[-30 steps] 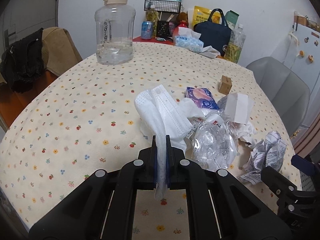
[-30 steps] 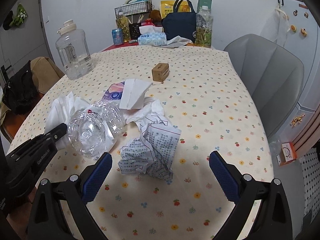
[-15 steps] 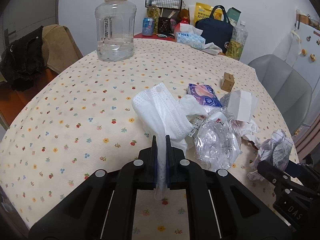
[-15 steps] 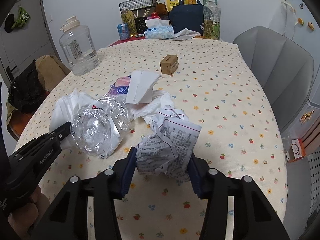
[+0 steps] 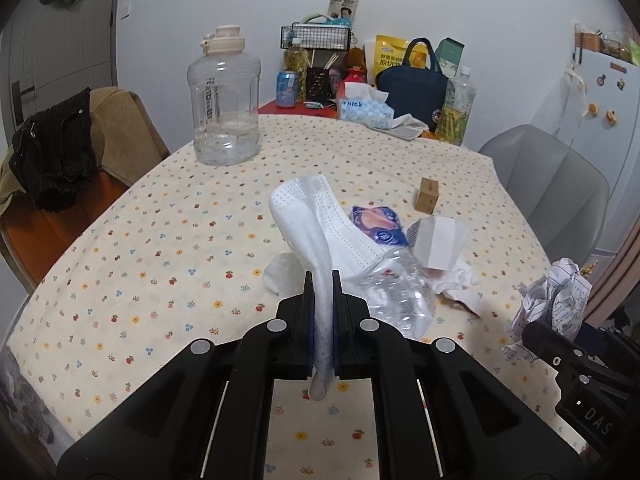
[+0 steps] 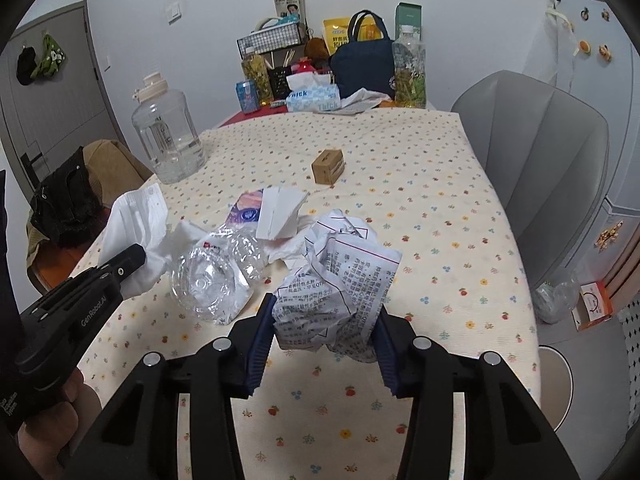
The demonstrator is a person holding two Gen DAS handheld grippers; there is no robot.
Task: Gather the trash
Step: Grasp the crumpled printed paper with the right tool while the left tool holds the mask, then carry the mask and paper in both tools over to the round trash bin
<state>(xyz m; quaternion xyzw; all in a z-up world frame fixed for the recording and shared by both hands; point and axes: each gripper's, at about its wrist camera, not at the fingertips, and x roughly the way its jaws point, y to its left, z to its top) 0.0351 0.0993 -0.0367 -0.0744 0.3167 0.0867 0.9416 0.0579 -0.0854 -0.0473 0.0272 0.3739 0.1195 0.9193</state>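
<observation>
Trash is gripped for removal: face mask [image 5: 320, 232] pinched in left gripper [image 5: 323, 280]; crumpled paper [image 6: 340, 280] clamped by right gripper [image 6: 322, 320], bottle [image 6: 212, 276] at 10 o'clock.

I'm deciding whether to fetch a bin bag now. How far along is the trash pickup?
Nothing visibly binned yet. In hand: the left claw is shut on a white face mask, the right claw on a crumpled printed paper. Still on the table: crushed plastic bottle, purple wrapper, folded white paper.
</observation>
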